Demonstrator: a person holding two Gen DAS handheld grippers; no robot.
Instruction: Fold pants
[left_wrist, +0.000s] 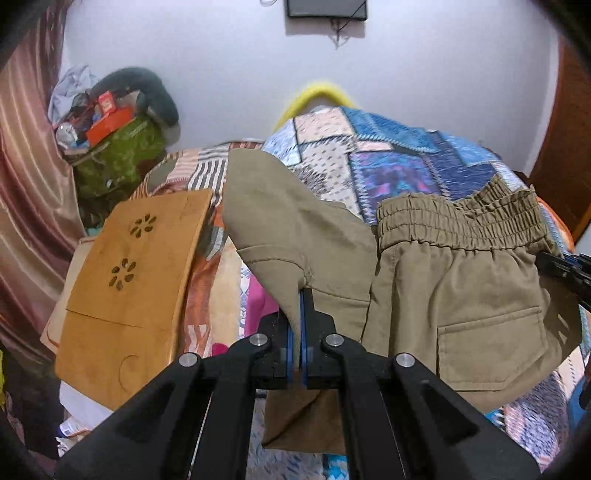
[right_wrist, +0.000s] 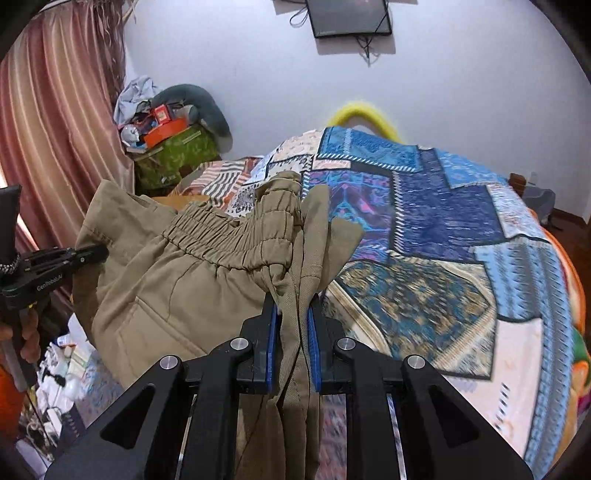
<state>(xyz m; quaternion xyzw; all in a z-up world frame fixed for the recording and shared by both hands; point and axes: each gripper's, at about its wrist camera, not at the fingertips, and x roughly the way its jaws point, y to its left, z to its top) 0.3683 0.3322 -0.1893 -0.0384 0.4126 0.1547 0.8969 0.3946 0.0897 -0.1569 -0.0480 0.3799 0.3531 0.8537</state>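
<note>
Pants hang in the air over the bed, gripped at two spots. Left gripper is pinched fully shut on a thin flap of khaki cloth; right gripper is closed on a thick bunch of fabric just below the elastic waistband (several layers, so its jaws stand slightly apart). Judging by this, the step in hand is carrying the garment to the bed for laying out. Next move calls for lowering both ends together, cloth kept taut, so it lands flat on the quilt, clear of the wooden board beside it.
</note>
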